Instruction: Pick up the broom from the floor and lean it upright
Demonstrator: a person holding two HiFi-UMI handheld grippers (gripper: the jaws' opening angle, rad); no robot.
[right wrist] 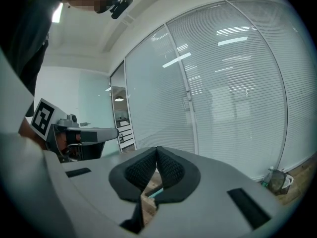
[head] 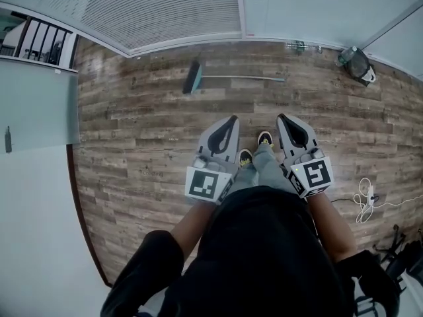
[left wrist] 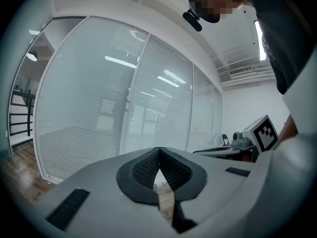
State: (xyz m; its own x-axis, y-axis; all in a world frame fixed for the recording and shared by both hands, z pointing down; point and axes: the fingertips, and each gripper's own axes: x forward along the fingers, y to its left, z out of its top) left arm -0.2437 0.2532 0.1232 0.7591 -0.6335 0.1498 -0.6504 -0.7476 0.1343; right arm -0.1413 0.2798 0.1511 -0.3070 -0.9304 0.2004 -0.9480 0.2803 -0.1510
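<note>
The broom [head: 228, 78] lies flat on the wooden floor near the glass wall, its teal head [head: 193, 77] to the left and its thin handle running right. My left gripper [head: 232, 119] and right gripper [head: 280, 117] are held side by side in front of the person's body, well short of the broom, both shut with nothing between their jaws. In the right gripper view a sliver of the teal broom [right wrist: 155, 192] shows through the gap under the shut jaws. The left gripper view shows only floor through its gap.
A glass wall with blinds [head: 165, 8] runs along the far side. A dark bin [head: 357, 63] and a bottle [head: 295, 45] stand at the wall on the right. A white cable [head: 365, 200] lies on the floor at right. The person's shoes [head: 264, 139] show between the grippers.
</note>
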